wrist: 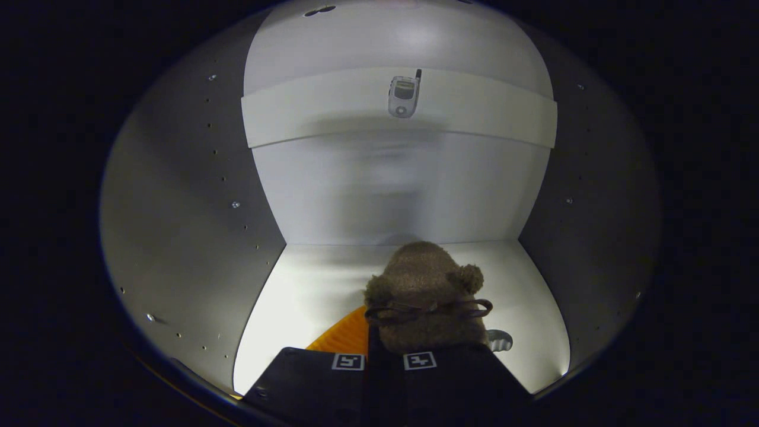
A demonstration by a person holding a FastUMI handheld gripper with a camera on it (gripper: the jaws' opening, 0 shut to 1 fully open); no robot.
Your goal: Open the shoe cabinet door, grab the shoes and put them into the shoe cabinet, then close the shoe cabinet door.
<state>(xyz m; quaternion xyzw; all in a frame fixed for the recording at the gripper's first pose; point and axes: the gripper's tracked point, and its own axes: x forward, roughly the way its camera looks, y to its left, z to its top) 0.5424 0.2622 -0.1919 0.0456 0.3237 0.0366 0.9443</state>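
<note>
Inside a white cabinet (195, 237): peg-holed side walls, a shelf (332, 115) above.

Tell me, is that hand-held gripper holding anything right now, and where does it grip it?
Yes. The hand-held gripper is shut on a fuzzy brown slipper, pinching its near end, inside the white shoe cabinet.

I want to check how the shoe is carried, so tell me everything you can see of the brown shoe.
The brown shoe is a fuzzy, plush-looking slipper with a round pompom on one side and a dark lace bow across its top. An orange sole shows beneath it. It sits just ahead of the gripper, whose fingers are close together at its near end, inside the white cabinet, above the cabinet floor.
</note>
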